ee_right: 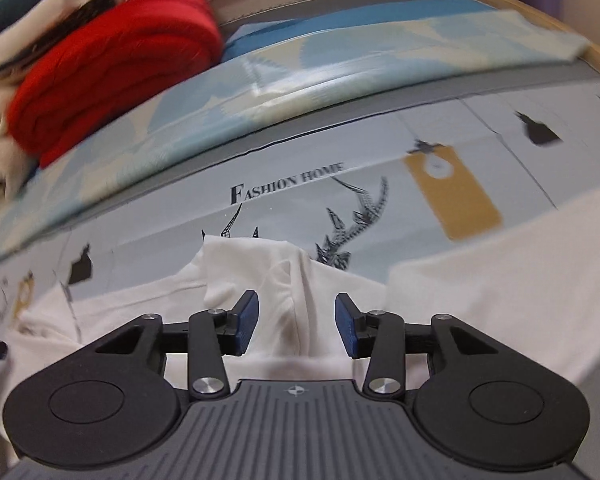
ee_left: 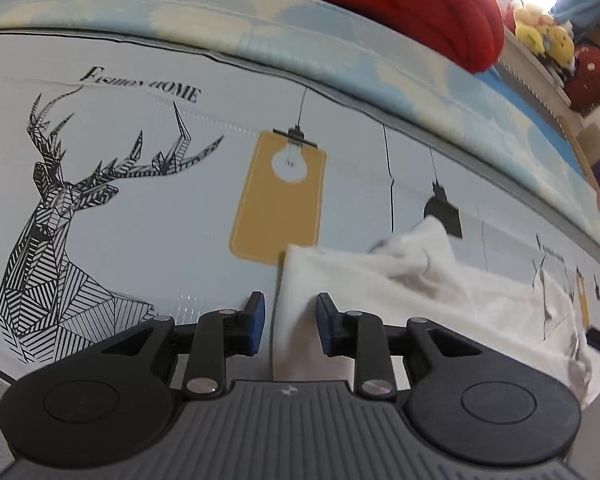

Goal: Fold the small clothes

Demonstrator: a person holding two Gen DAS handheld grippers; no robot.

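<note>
White garment (ee_right: 292,280) between parted right tongs (ee_right: 296,322)

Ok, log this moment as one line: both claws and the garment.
left claw: open, at white garment edge | right claw: open, over garment | garment: rumpled, unfolded on printed mat | red knit behind

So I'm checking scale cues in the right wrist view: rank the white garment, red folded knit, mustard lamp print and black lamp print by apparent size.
1. white garment
2. red folded knit
3. mustard lamp print
4. black lamp print

The garment lies nearest the camera, which inflates it.
</note>
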